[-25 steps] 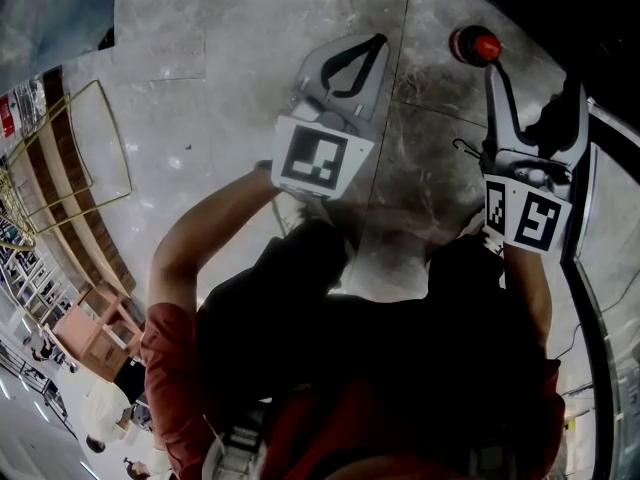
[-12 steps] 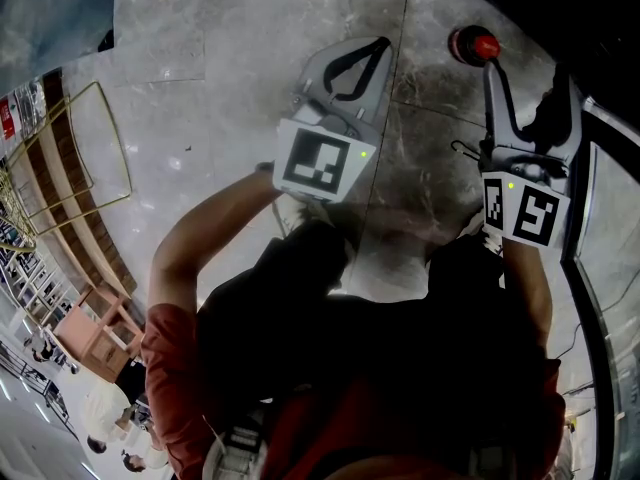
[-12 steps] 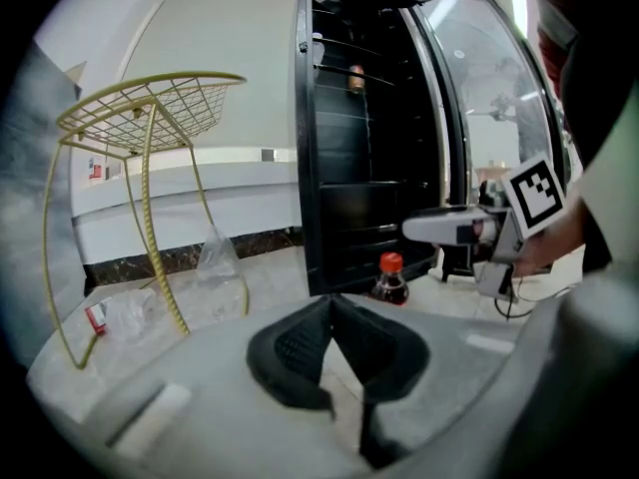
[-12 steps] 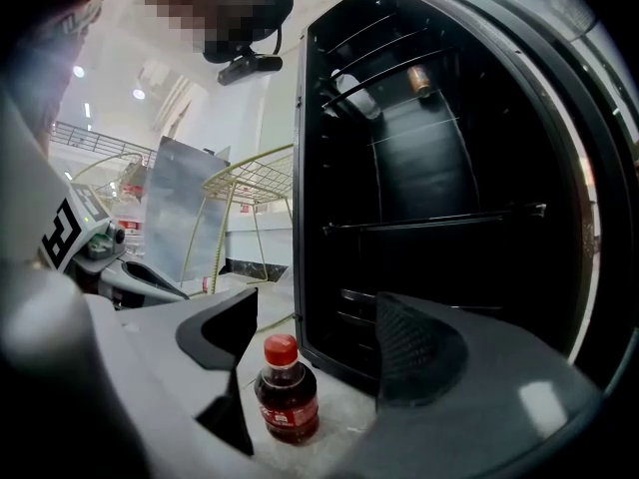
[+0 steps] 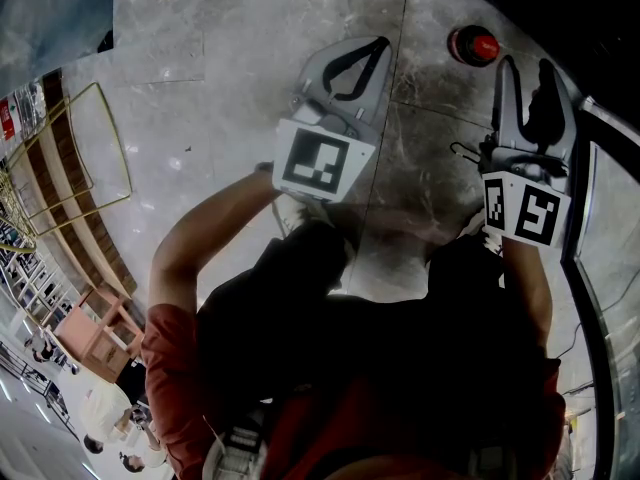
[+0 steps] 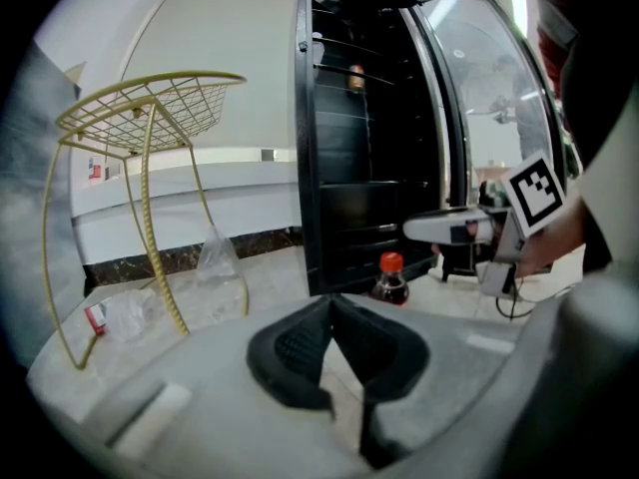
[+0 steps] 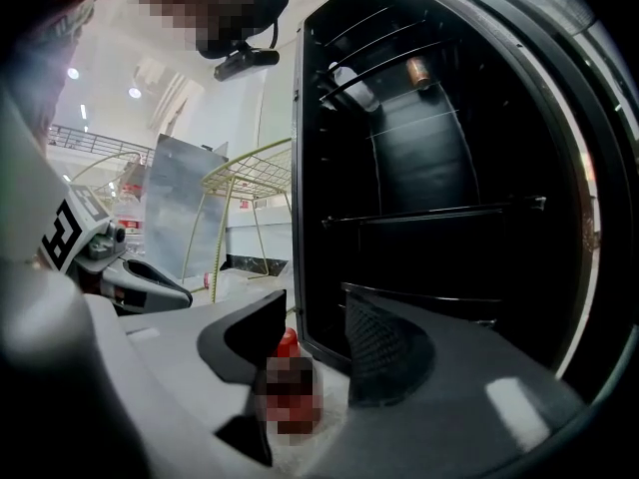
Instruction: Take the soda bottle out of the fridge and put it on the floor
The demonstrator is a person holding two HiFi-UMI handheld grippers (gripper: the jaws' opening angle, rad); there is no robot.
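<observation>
Soda bottle (image 5: 475,45) stands on the floor (image 5: 200,118) — right claw (image 5: 526,65) just closed halfway on nothing, left claw (image 5: 380,40) pinched together, empty.

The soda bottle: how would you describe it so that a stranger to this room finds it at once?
Look for the tall black fridge with its door open. On the pale marble floor at its front bottom corner stands the soda bottle, upright. Its red cap and dark drink set it apart from the clear plastic bags nearby.
</observation>
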